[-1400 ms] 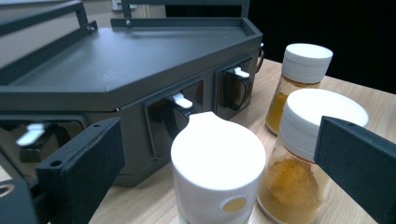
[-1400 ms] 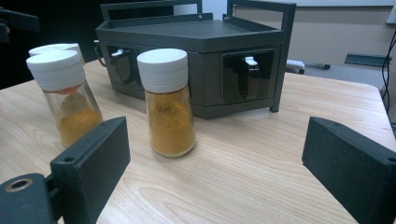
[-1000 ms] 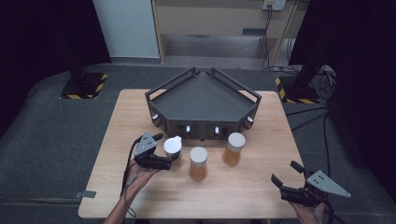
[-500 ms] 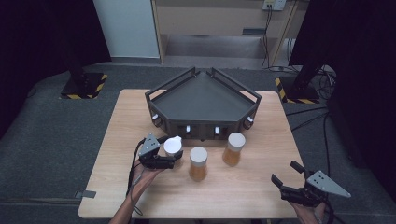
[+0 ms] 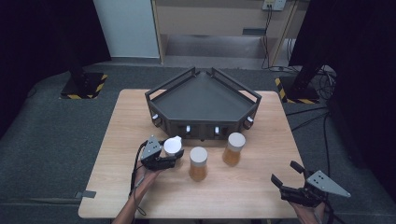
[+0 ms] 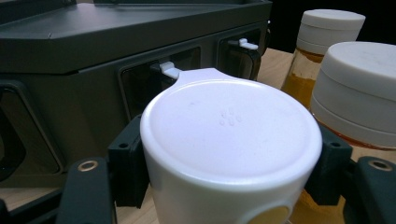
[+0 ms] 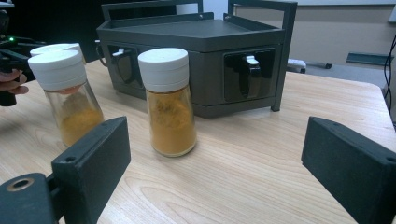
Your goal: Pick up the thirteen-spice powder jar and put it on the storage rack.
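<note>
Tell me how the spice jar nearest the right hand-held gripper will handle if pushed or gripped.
The spice jar is tall on a narrow base, so a high push probably tips it. Its clear, smooth wall may be slippery and breakable. About half full of powder, it likely feels light.

Three white-capped spice jars, one dark angular rack, two hand-held grippers, all on one tabletop.
</note>
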The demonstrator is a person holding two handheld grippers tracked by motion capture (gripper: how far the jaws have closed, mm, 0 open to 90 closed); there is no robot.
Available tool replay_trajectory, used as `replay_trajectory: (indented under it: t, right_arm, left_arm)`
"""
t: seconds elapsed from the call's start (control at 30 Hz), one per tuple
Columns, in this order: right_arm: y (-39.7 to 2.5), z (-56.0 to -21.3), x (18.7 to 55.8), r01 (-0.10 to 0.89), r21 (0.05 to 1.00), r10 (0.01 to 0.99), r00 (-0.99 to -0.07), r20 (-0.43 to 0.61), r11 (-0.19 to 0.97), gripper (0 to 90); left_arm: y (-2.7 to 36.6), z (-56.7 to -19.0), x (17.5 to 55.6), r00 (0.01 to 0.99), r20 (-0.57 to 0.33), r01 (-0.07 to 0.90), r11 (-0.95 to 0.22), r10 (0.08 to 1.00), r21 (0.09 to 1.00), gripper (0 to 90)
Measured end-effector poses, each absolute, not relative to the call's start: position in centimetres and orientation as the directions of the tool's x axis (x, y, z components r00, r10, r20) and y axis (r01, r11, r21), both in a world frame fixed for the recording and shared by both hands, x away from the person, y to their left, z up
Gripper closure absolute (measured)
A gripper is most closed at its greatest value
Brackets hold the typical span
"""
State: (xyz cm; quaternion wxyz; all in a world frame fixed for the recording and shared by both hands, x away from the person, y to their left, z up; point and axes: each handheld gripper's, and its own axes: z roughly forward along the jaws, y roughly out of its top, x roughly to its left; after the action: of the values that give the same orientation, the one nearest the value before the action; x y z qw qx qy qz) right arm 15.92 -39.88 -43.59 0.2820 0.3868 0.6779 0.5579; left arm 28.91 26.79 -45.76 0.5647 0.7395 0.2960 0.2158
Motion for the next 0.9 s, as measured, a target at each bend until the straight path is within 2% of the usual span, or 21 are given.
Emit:
replay_trajectory:
  t: [0.47,0.9]
  right_arm:
    - [-39.9,-43.6,15.9,0.210,0.974,0.838,-0.544,0.050,0.078,7.8]
    - [-39.9,-43.6,16.1,0.214,0.974,0.836,-0.547,0.054,0.077,6.7]
  left_arm:
    - [27.4,-44.1,29.0,0.747,-0.004,0.177,-0.192,0.665,0.965,29.5]
    - [28.8,-40.1,29.3,0.750,0.023,0.141,-0.194,0.661,0.971,29.5]
